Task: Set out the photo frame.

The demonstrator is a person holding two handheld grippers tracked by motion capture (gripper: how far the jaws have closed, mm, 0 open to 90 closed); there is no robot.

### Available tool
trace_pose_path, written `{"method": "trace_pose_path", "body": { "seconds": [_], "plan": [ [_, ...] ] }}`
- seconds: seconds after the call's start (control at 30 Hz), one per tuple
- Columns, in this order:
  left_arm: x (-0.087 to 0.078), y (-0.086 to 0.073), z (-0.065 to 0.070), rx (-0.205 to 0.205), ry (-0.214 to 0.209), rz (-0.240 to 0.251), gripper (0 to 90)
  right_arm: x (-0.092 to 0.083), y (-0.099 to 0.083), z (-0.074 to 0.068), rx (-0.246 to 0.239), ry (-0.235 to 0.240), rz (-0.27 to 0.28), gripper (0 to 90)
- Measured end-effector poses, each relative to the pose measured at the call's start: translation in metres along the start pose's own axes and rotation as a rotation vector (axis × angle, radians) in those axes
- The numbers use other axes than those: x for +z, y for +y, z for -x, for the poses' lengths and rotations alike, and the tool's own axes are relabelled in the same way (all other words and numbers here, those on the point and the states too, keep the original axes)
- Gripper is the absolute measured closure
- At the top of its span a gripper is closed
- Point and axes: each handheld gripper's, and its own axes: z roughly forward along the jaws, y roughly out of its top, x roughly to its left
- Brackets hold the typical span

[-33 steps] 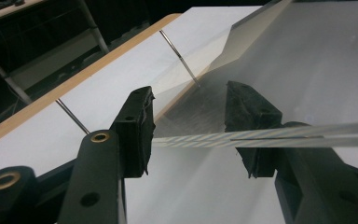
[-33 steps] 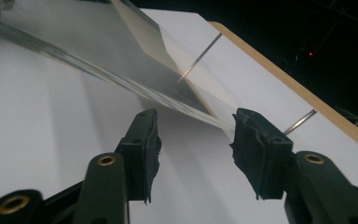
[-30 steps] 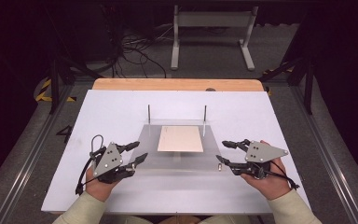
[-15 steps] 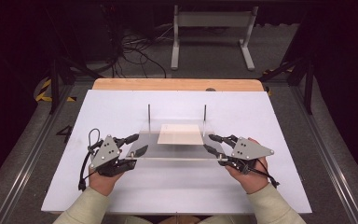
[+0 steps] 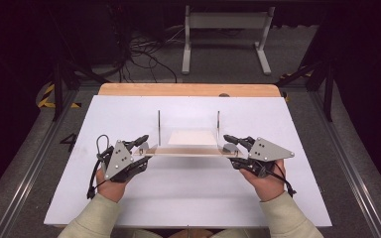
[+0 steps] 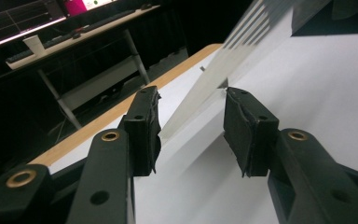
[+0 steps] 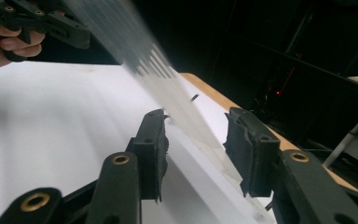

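Note:
A clear plate (image 5: 188,150) with two thin upright posts (image 5: 159,126) lies across the middle of the white table (image 5: 188,198). A white sheet (image 5: 192,137) rests on it. My left gripper (image 5: 145,148) is at the plate's left end and my right gripper (image 5: 228,148) at its right end. In the left gripper view the plate's edge (image 6: 214,74) runs between the jaws of the left gripper (image 6: 191,116), which have just been closing, with a gap at the pads. In the right gripper view the blurred plate (image 7: 168,93) passes between the jaws of the right gripper (image 7: 196,135), which have just opened slightly.
The white tabletop ends in a wooden strip (image 5: 188,89) at the far side. Behind it on the dark floor are a white metal stand (image 5: 225,34) and loose cables (image 5: 144,49). Metal rails (image 5: 25,163) run along both sides of the table.
My right hand has moved left to the plate's right end. My left hand has shifted slightly toward the left end. The plate's near edge now sits farther up the picture and the sheet looks shorter.

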Motion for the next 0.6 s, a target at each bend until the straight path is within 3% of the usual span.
{"method": "trace_pose_path", "body": {
  "seconds": [0.13, 0.27, 0.47, 0.6],
  "plan": [
    [-0.002, 0.010, -0.002, -0.036, -0.007, 0.037, 57.9, -0.004, 0.008, 0.004, -0.008, -0.021, 0.030, 57.0],
    [-0.005, 0.021, -0.001, -0.037, -0.007, 0.054, 60.0, -0.011, 0.017, 0.007, -0.011, -0.047, 0.058, 57.4],
    [-0.015, 0.035, -0.003, -0.061, -0.010, 0.089, 62.2, -0.025, 0.037, -0.002, -0.053, -0.071, 0.073, 61.8],
    [-0.018, 0.044, -0.002, -0.070, -0.027, 0.078, 64.3, -0.033, 0.046, -0.003, -0.014, -0.078, 0.066, 61.6]
  ]
}}
